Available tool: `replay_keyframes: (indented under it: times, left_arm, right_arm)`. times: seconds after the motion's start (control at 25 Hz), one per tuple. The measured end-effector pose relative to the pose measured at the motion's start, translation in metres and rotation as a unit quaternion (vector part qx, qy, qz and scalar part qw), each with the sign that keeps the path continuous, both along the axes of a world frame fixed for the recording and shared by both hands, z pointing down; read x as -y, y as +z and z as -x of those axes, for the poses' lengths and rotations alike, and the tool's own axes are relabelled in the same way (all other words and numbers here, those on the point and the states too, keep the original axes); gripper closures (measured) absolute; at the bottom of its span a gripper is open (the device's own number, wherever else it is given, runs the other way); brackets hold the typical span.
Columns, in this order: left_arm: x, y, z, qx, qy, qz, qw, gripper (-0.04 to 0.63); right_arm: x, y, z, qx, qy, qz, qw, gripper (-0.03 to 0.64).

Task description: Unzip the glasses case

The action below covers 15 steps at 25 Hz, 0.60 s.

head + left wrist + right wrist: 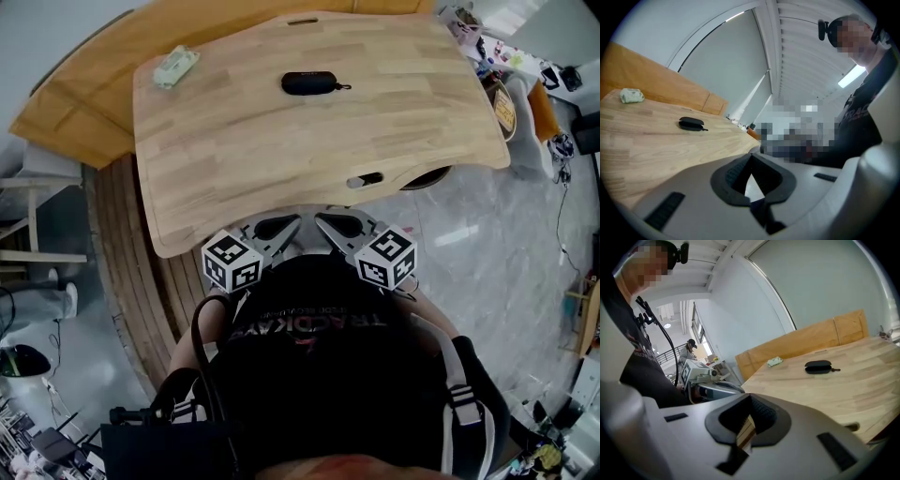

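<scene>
The black glasses case (pixel 309 82) lies zipped shut on the far middle of the light wooden table (pixel 281 150). It also shows as a small black case (pixel 691 123) in the left gripper view and as a case (pixel 819 366) with its zip pull at the right in the right gripper view. My left gripper (pixel 279 227) and right gripper (pixel 339 225) hang side by side at the table's near edge, close to my chest and far short of the case. Both the left gripper (pixel 751 160) and the right gripper (pixel 750 403) are shut with nothing between their pads.
A pale green packet (pixel 175 67) lies at the table's far left corner. An oval slot (pixel 366 179) cuts the near edge. An orange-brown board (pixel 66 112) lies beyond the table on the left. Cluttered shelves (pixel 492 66) stand at the right, and a machine (pixel 701 378) stands beside me.
</scene>
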State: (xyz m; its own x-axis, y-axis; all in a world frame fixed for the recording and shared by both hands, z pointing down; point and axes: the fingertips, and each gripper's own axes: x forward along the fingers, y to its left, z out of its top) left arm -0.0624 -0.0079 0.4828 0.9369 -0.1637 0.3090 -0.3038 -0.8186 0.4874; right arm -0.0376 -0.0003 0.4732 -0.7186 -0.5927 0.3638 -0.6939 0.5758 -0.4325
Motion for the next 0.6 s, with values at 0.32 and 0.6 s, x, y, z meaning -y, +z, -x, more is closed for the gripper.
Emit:
replay_keyframes:
  times: [0.32, 0.6]
  left_arm:
    - [0.0033, -0.0036, -0.0001, -0.002, -0.003, -0.002, 1.0000, 0.583]
    - [0.0038, -0.0041, -0.0015, 0.000, -0.002, -0.003, 1.0000, 0.583]
  right_arm:
    - [0.0032, -0.0029, -0.0005, 0.000, -0.001, 0.001, 1.000, 0.600]
    - [0.0040, -0.0034, -0.0004, -0.001, -0.004, 0.001, 1.000, 0.600]
